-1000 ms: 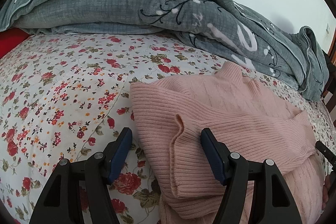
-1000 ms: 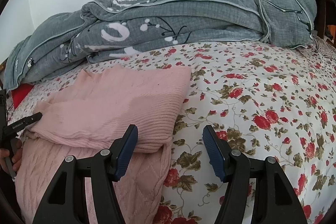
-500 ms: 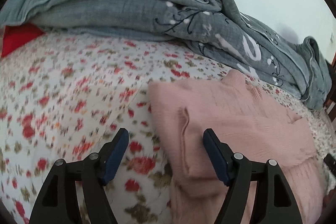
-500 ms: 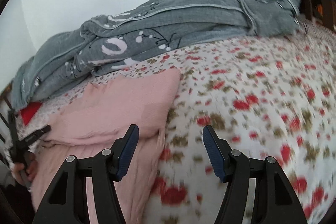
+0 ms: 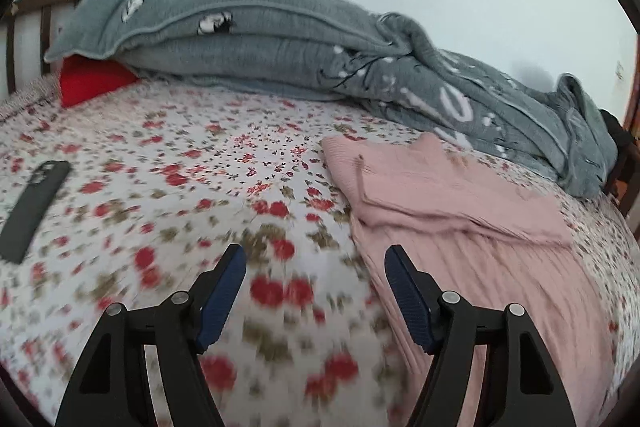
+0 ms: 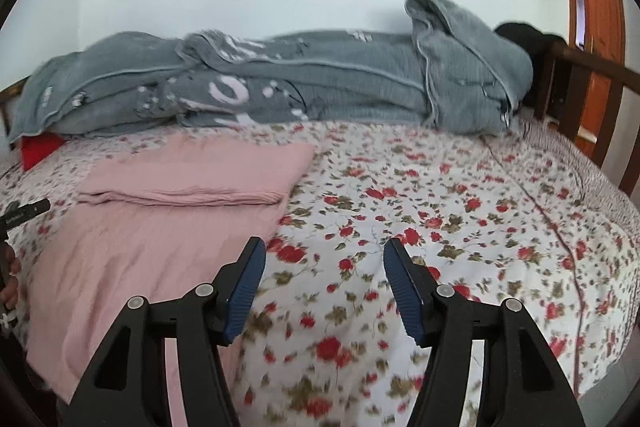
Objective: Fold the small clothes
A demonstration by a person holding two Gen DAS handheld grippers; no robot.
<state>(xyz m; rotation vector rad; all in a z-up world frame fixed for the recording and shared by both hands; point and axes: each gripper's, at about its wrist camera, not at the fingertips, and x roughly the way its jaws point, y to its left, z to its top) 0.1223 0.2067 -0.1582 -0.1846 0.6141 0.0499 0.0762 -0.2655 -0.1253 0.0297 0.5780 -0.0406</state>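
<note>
Both my left claw [image 5: 314,291] and right claw [image 6: 324,285] hang released and empty over the bed [image 6: 460,211]; the soft, floppy pink sweater [image 6: 160,239] wants pinching at its near hem corners

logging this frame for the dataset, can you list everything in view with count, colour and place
sweater: 1, pink, partly folded on the bed, upper part doubled over
bedsheet: 1, white with red flowers, covering the bed
quilt: 1, grey with white print, bunched along the wall
cushion: 1, red, under the quilt's end
phone: 1, black, flat on the sheet, apart from the sweater
bed frame: 1, brown wood, bed's end
left gripper: 1, black with blue pads, jaws closing, nothing between them
right gripper: 1, black with blue pads, open, empty
</note>
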